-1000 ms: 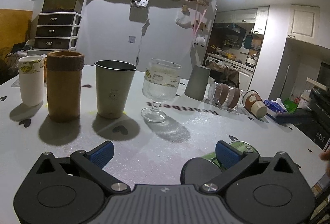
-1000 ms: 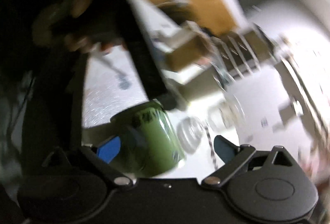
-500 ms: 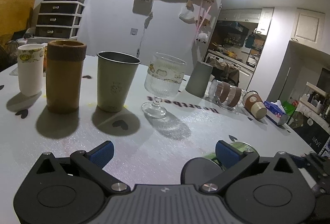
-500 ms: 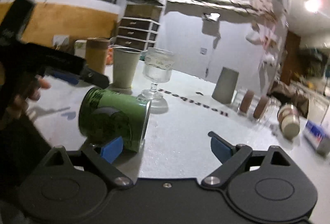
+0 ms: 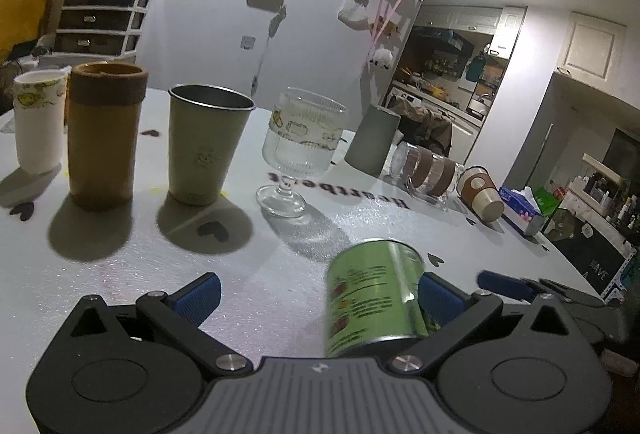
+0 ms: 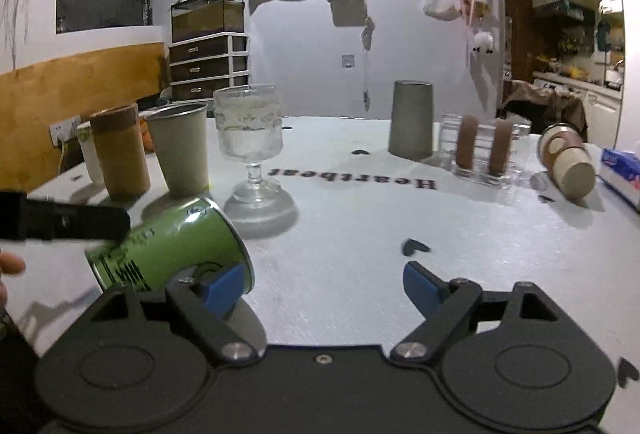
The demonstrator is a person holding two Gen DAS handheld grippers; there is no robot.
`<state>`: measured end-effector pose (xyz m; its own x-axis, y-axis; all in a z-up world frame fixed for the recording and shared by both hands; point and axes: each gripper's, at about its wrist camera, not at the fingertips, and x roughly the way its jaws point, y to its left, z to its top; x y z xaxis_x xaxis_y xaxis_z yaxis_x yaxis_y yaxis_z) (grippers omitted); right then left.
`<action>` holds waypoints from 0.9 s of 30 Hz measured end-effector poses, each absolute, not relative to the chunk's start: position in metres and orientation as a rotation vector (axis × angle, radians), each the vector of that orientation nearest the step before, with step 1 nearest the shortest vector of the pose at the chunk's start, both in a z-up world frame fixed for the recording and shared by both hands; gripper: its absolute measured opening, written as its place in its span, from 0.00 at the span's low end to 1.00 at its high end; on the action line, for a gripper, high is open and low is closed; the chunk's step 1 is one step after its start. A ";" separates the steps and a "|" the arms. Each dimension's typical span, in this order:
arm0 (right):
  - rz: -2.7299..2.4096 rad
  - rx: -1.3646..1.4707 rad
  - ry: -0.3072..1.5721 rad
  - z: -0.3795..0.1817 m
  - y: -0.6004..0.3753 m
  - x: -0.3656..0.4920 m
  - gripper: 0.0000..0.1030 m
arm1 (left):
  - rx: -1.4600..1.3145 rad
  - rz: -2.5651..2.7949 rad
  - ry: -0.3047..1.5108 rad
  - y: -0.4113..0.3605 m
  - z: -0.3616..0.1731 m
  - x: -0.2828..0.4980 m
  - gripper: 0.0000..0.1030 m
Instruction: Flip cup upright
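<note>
The green cup [image 5: 374, 294] now rides higher in the left wrist view than half a second ago, tilted, its body between the left gripper [image 5: 320, 294]'s wide-spread blue fingers [image 5: 438, 298] and close against the right-hand pad. From the right wrist view the same cup [image 6: 168, 246] leans on its side, open mouth toward the right gripper [image 6: 320, 288], whose fingers [image 6: 222, 288] stand wide with one tip at the rim. Ahead, bare white table [image 6: 360, 234] stretches to the stemmed glass [image 6: 250, 142], the metal tumbler [image 5: 206, 146] and the brown cup [image 5: 104, 130]; the table's right edge lies near a tissue box [image 6: 620, 170].
</note>
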<state>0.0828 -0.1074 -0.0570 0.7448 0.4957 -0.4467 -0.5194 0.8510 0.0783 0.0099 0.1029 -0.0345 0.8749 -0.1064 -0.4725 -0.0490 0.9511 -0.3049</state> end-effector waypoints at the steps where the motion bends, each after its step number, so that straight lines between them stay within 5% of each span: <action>1: 0.561 -0.044 0.481 -0.056 -0.104 0.086 0.84 | -0.323 -0.035 0.517 0.103 -0.035 0.012 1.00; 14: 0.656 0.233 0.660 -0.062 -0.119 0.076 0.79 | -0.549 -0.107 0.851 0.129 -0.040 0.094 0.94; 27: 0.714 0.263 0.658 -0.061 -0.112 0.072 0.71 | -0.504 -0.128 0.928 0.117 -0.028 0.131 0.91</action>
<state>0.0721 -0.1118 -0.0612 0.5667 0.6791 -0.4665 -0.5202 0.7340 0.4366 0.1309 0.1167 -0.0280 0.6012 -0.3178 -0.7332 -0.1078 0.8769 -0.4685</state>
